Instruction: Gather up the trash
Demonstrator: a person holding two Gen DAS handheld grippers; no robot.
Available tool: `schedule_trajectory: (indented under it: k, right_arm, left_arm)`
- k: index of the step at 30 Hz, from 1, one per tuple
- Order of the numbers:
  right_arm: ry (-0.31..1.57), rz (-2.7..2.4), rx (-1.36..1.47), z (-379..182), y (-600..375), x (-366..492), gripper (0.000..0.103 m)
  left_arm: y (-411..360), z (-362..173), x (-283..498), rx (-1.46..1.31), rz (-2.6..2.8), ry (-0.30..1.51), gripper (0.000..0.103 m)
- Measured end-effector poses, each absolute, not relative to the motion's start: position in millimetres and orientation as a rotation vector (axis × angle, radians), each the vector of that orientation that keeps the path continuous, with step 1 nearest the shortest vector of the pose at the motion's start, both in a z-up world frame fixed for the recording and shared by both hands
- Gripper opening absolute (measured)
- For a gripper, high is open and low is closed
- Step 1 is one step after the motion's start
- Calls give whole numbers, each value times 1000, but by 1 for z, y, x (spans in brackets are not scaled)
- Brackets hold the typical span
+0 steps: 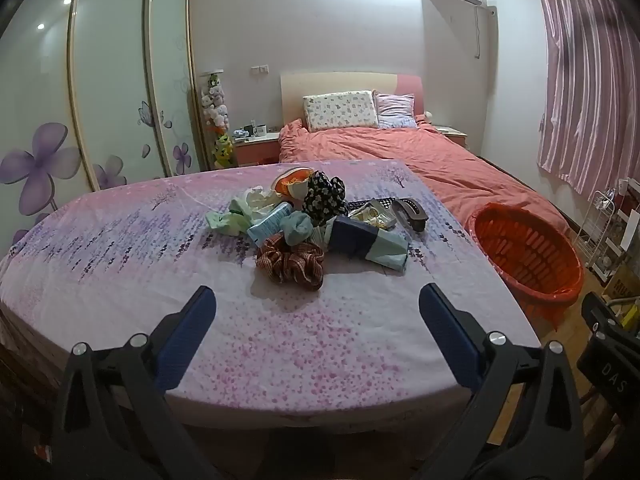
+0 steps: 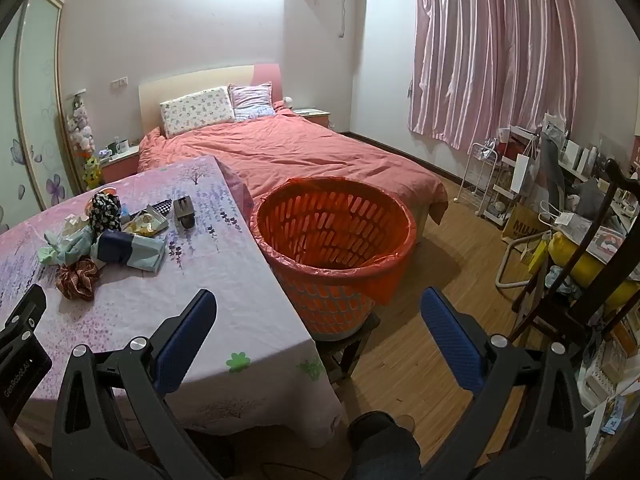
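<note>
two pillows [image 1: 340,110], one basket [image 1: 528,248]

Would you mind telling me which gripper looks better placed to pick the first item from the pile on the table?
Left. The open left gripper faces the brown striped fabric scrunchie directly, while the right gripper points toward the orange plastic basket.

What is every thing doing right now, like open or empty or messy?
left gripper: open, holding nothing.
right gripper: open, holding nothing.
orange basket: upright beside the table, lined with a bag, looks empty.
trash pile: heaped on the table, untouched.
brown scrunchie: lying at the pile's near edge.
curtain: drawn shut.
bed: made, cover wrinkled.
</note>
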State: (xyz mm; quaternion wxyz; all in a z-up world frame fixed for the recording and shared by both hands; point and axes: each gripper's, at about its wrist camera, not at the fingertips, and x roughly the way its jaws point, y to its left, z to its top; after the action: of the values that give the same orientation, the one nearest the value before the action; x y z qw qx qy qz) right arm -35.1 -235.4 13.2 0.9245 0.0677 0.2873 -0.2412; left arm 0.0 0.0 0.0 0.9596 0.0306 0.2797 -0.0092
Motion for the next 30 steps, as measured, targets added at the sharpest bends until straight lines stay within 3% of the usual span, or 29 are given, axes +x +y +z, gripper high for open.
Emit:
schedule_trajectory:
  k: [30]
  right_arm:
    - [591,-496,137,14,-237,-36,101]
  left_arm:
    - [0,0,0,62,-19,575,99]
